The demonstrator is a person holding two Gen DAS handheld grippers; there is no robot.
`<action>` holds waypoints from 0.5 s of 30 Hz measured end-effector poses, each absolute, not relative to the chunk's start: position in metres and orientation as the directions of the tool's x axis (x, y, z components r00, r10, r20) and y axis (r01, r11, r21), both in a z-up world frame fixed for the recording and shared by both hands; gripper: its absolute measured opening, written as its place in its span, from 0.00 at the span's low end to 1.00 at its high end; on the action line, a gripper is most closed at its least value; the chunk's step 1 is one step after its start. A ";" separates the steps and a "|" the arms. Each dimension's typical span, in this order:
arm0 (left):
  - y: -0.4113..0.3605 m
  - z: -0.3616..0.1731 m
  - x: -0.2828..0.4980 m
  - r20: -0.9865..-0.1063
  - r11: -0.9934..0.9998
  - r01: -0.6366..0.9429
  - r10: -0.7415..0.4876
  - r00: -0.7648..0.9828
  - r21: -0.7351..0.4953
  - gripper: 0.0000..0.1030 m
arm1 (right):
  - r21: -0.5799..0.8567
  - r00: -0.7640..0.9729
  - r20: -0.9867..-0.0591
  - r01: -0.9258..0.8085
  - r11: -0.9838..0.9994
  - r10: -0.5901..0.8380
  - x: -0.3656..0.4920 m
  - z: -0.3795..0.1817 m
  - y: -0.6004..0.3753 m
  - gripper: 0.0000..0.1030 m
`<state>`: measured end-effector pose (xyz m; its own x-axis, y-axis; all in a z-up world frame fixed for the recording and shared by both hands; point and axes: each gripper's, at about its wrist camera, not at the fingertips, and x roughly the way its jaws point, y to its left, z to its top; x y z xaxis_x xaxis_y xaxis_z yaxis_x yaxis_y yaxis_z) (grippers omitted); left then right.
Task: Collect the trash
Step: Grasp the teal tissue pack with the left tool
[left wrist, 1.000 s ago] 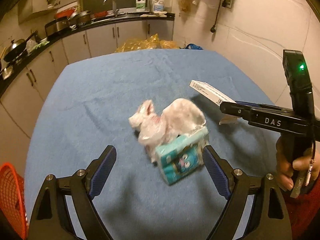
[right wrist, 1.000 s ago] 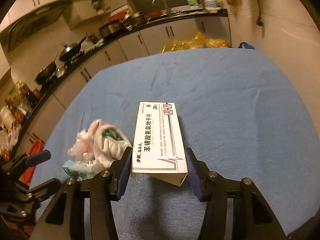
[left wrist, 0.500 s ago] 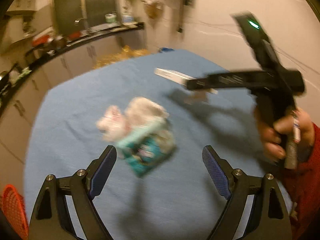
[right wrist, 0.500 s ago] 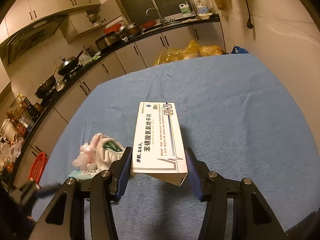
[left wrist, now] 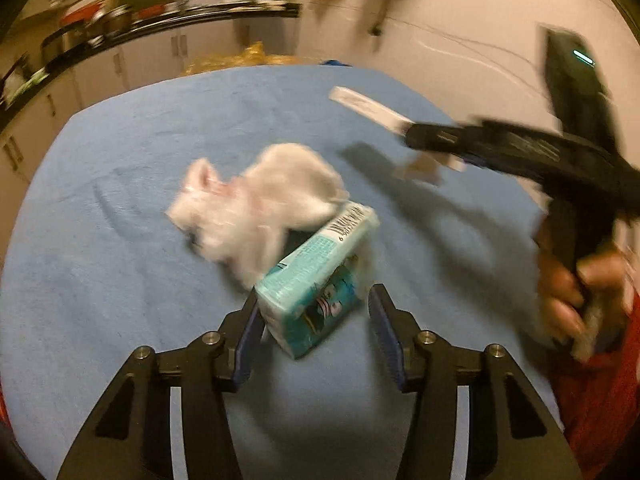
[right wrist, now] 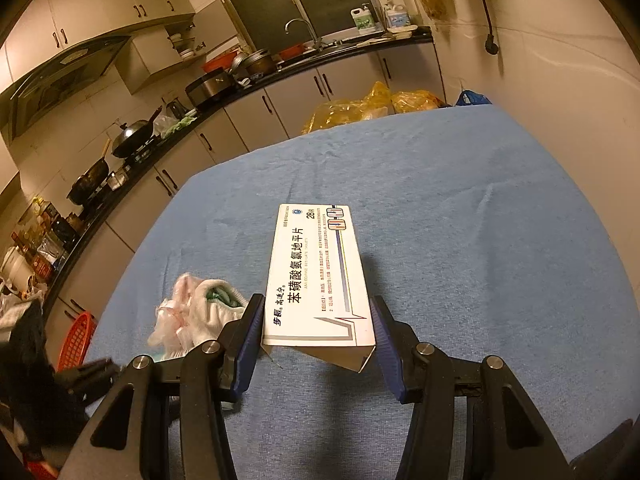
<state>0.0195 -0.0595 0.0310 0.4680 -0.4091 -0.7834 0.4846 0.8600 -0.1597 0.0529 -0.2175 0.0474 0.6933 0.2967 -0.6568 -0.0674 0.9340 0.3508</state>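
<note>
Tissue pack (left wrist: 320, 284) between left claw (left wrist: 316, 320) fingers, seemingly ungripped.

Matt blue cloth table cover (right wrist: 460, 208), slightly nubby. Smooth white cardboard medicine box (right wrist: 316, 276). Glossy teal plastic-wrapped tissue pack (left wrist: 320, 280). Crinkled thin white plastic bag (left wrist: 256, 204). Matt black plastic gripper arms.

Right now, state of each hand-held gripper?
Left hand-held gripper: open, fingers on either side of the tissue pack, not clamped.
Right hand-held gripper: shut on the medicine box, held above the table.
</note>
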 end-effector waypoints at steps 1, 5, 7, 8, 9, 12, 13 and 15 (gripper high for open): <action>-0.062 0.032 0.011 -0.782 0.848 0.506 -0.422 0.459 -0.160 0.49 | 0.352 0.693 -0.656 -0.067 0.933 0.298 0.053 0.048 -0.218 0.54; -0.079 0.037 -0.007 -0.773 0.837 0.542 -0.394 0.498 -0.077 0.49 | 0.351 0.697 -0.652 -0.071 0.934 0.298 0.054 0.048 -0.219 0.54; -0.082 0.035 0.001 -0.780 0.864 0.502 -0.344 0.523 -0.044 0.49 | 0.350 0.696 -0.653 -0.071 0.934 0.298 0.054 0.047 -0.218 0.54; -0.085 0.035 0.004 -0.783 0.869 0.492 -0.336 0.524 -0.044 0.49 | 0.349 0.697 -0.653 -0.070 0.935 0.296 0.053 0.047 -0.217 0.54; -0.087 0.033 0.006 -0.788 0.868 0.493 -0.342 0.513 -0.056 0.49 | 0.347 0.697 -0.653 -0.071 0.935 0.295 0.053 0.048 -0.217 0.54; -0.094 0.028 0.004 -0.804 0.845 0.528 -0.372 0.464 -0.087 0.63 | 0.346 0.698 -0.654 -0.065 0.936 0.290 0.052 0.047 -0.219 0.54; -0.097 0.027 0.002 -0.810 0.837 0.538 -0.385 0.443 -0.104 0.74 | 0.347 0.698 -0.655 -0.061 0.936 0.288 0.052 0.047 -0.219 0.54; -0.103 0.028 -0.007 -0.802 0.830 0.550 -0.386 0.455 -0.087 0.79 | 0.351 0.697 -0.658 -0.053 0.935 0.286 0.052 0.046 -0.220 0.54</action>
<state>-0.0067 -0.1032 0.0280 0.4550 -0.3861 -0.8024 0.5503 0.8303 -0.0875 0.0521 -0.2202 0.0465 0.6970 0.2860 -0.6576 -0.0526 0.9349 0.3509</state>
